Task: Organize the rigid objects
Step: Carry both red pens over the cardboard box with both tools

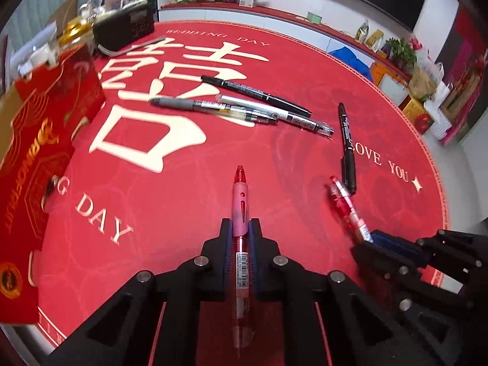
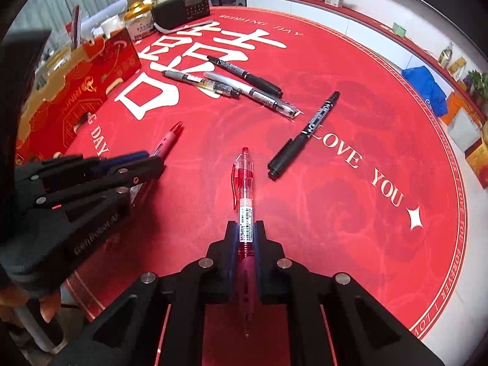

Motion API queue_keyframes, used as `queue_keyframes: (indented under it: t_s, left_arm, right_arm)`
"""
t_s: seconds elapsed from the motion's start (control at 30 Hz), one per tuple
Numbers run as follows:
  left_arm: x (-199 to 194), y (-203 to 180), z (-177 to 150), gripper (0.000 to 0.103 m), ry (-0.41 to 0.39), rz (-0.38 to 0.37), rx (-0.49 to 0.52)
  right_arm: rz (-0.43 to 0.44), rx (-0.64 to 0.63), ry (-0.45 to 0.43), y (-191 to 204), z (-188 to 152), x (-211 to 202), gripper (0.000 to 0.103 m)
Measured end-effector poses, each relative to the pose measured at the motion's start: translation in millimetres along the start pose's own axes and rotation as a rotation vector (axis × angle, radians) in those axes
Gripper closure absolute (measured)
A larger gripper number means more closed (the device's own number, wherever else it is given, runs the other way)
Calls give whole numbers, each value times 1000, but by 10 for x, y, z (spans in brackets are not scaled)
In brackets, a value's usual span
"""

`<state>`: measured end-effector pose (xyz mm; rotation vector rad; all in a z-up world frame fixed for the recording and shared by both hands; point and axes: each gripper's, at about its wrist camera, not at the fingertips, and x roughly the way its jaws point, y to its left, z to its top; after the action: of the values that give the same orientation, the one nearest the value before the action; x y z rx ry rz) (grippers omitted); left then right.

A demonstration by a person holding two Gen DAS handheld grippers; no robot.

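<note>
My left gripper [image 1: 240,228] is shut on a pink-grip red pen [image 1: 240,201] that points forward above the red mat; it also shows in the right wrist view [image 2: 167,138]. My right gripper [image 2: 245,228] is shut on a clear red pen [image 2: 244,183], also seen in the left wrist view [image 1: 347,204]. A black marker [image 1: 347,146] lies alone on the mat [image 2: 305,131]. Three more pens lie together farther back: a grey gel pen [image 1: 210,106], a silver pen [image 1: 274,113] and a black marker [image 1: 256,93].
A red and gold gift box [image 1: 45,140] stands at the left. A black radio [image 1: 125,27] and clutter sit at the far left edge. The round table's red mat [image 1: 183,183] reaches the white rim at the right. Shelves with boxes and plants line the wall.
</note>
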<state>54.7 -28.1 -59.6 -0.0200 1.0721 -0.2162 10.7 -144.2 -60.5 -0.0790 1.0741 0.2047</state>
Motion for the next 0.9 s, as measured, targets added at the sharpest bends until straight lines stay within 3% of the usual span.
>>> queue_keyframes:
  t_s: [0.43,0.9]
  left_arm:
    - [-362,68,-120,92,-68,10,-13]
    - [-522,160,-143,92,-104,-5,-48]
  right_arm:
    - [89,107,-39,-78,-41,-232,92]
    - [112,130,-32,-47,-13,-257,92]
